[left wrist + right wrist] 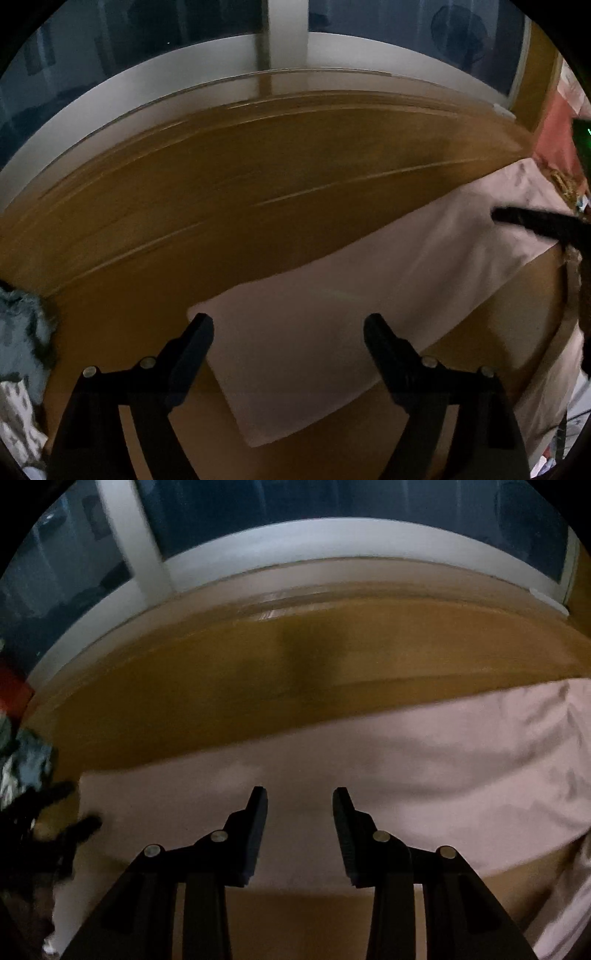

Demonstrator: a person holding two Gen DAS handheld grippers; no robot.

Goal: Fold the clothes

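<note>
The left tool is spread wide above the end of a pale pink garment, nothing pinched. The right tool is held part-spread over it, empty. The garment is laid across the wooden tabletop.

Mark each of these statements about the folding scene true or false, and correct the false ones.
1. The pink garment lies on a wooden table. True.
2. The left claw is clamped on a blue towel. False: its jaws stand wide open over the pink garment, holding nothing.
3. A window frame runs behind the table. True.
4. The right claw grips a folded corner. False: its jaws stand apart above the cloth.
</note>
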